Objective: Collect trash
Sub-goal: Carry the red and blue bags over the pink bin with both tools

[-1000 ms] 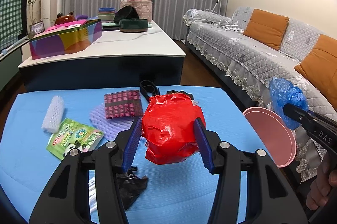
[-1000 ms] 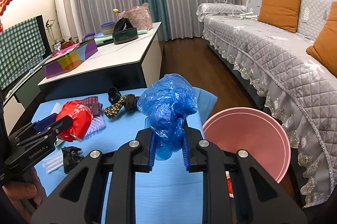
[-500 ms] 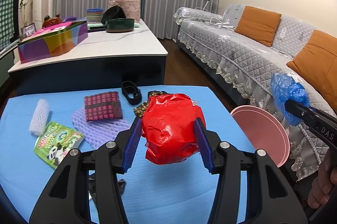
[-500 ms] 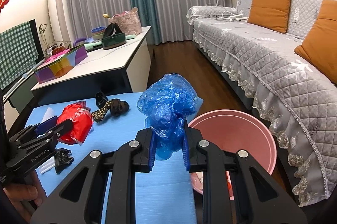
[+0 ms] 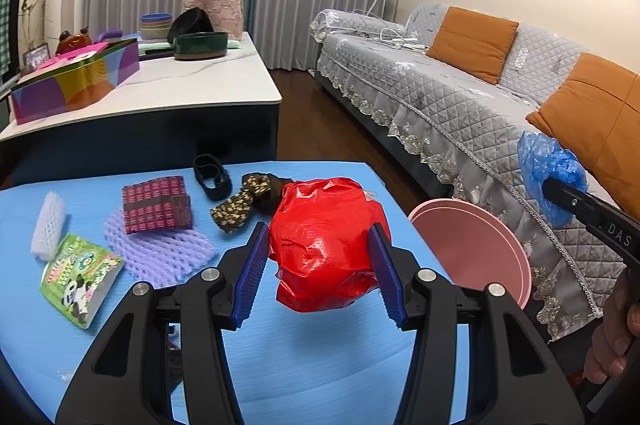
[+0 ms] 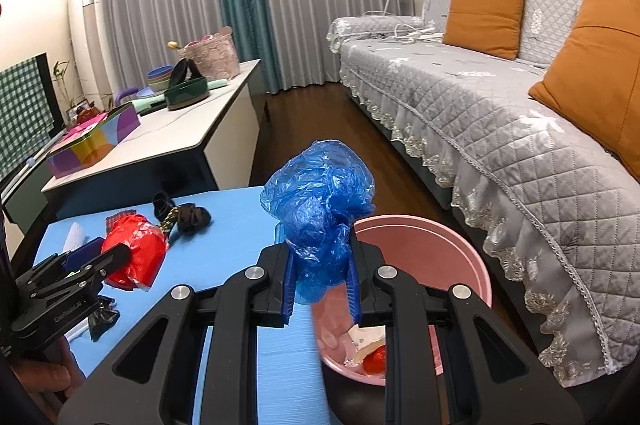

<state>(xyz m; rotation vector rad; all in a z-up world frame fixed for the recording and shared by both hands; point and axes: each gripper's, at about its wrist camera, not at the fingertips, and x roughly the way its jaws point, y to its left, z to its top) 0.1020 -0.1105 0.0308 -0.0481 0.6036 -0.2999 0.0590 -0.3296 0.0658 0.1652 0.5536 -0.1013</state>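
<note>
My left gripper [image 5: 318, 281] is shut on a crumpled red plastic bag [image 5: 326, 245] and holds it above the blue table [image 5: 304, 365], left of the pink bin [image 5: 472, 249]. It also shows in the right wrist view [image 6: 116, 259] with the red bag [image 6: 134, 251]. My right gripper [image 6: 320, 295] is shut on a crumpled blue plastic bag [image 6: 320, 201] at the table's right edge, just left of the pink bin [image 6: 440, 245], which holds some scraps [image 6: 368, 345]. The blue bag also shows in the left wrist view [image 5: 550, 173].
On the blue table lie a green panda packet [image 5: 78, 275], white foam net [image 5: 48, 225], purple foam net [image 5: 160, 249], maroon packet [image 5: 156, 203], black band [image 5: 212, 175] and patterned cloth [image 5: 240, 205]. A white counter [image 5: 160, 85] stands behind, a grey sofa [image 5: 460, 97] on the right.
Both grippers have moved right toward the pink bin with their bags still held. The right gripper now sits closer over the bin's rim.
</note>
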